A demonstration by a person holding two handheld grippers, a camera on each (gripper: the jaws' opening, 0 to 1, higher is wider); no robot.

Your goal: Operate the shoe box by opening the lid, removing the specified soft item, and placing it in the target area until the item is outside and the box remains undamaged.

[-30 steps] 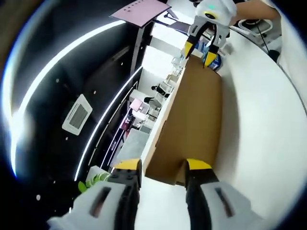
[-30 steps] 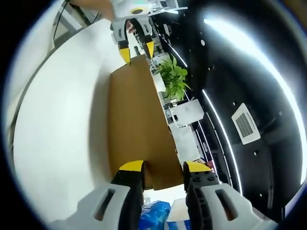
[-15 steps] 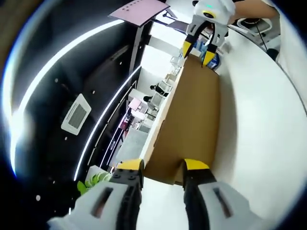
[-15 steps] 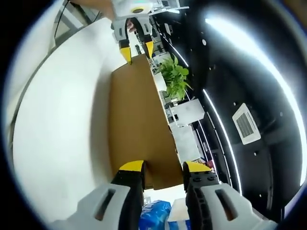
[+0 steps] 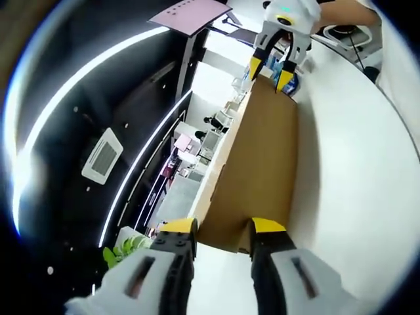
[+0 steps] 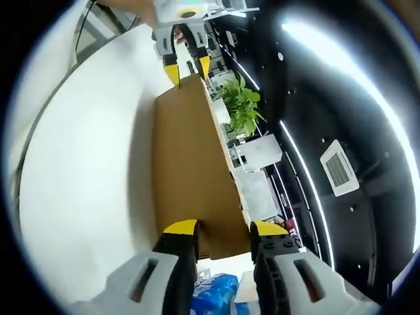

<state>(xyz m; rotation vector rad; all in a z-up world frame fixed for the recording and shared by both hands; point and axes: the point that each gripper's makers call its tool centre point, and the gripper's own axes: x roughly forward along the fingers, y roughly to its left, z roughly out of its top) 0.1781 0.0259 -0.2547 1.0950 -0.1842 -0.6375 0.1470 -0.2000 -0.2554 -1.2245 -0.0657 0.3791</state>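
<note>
Left gripper (image 5: 220,230): yellow-tipped jaws set apart astride the near end edge of the brown cardboard lid (image 5: 259,164), apparently pinching it, though contact is hard to confirm. Right gripper (image 6: 222,231): jaws likewise parted, straddling the opposite end of the lid. Lid: stands raised on edge above the white table (image 5: 357,177). Beyond the lid's far end, in the left gripper view, a blue soft item (image 5: 290,83). Farther off, a green plant (image 6: 241,108).
</note>
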